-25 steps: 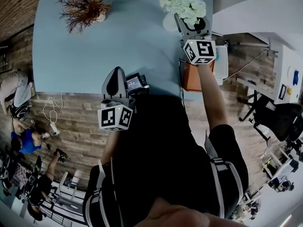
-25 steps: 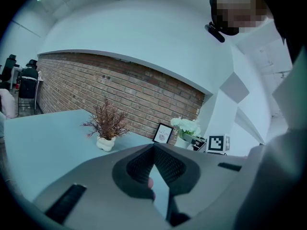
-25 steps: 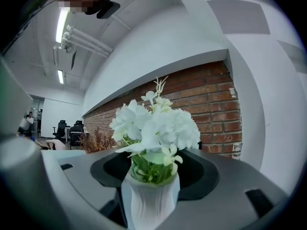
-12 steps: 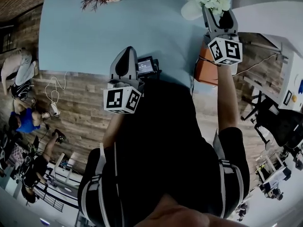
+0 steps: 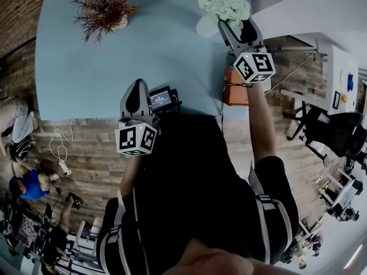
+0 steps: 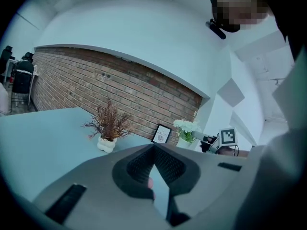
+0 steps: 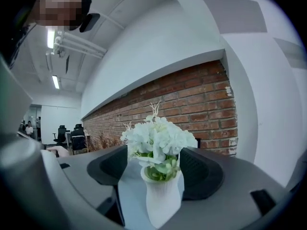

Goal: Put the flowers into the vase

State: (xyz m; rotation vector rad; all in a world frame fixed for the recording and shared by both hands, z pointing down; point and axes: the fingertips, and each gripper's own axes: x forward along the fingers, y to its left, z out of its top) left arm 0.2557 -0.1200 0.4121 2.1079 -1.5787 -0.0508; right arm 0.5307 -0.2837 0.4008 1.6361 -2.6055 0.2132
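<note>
At the far right corner of the worktop (image 5: pixel 143 44): white flowers (image 5: pixel 222 3) upright in the white vase (image 5: pixel 206 26). Aimed at them, the right hand-held gripper (image 5: pixel 236 27), jaws spread wide and just opened further, vase standing between them, pads not pressing it. Over the worktop's near edge, the left hand-held gripper (image 5: pixel 137 90), jaws pressed together at the tips, pinching nothing. Just beside it, a small screen (image 5: pixel 161 99). Far left, a dried plant (image 5: pixel 103 10) in a pot.
</note>
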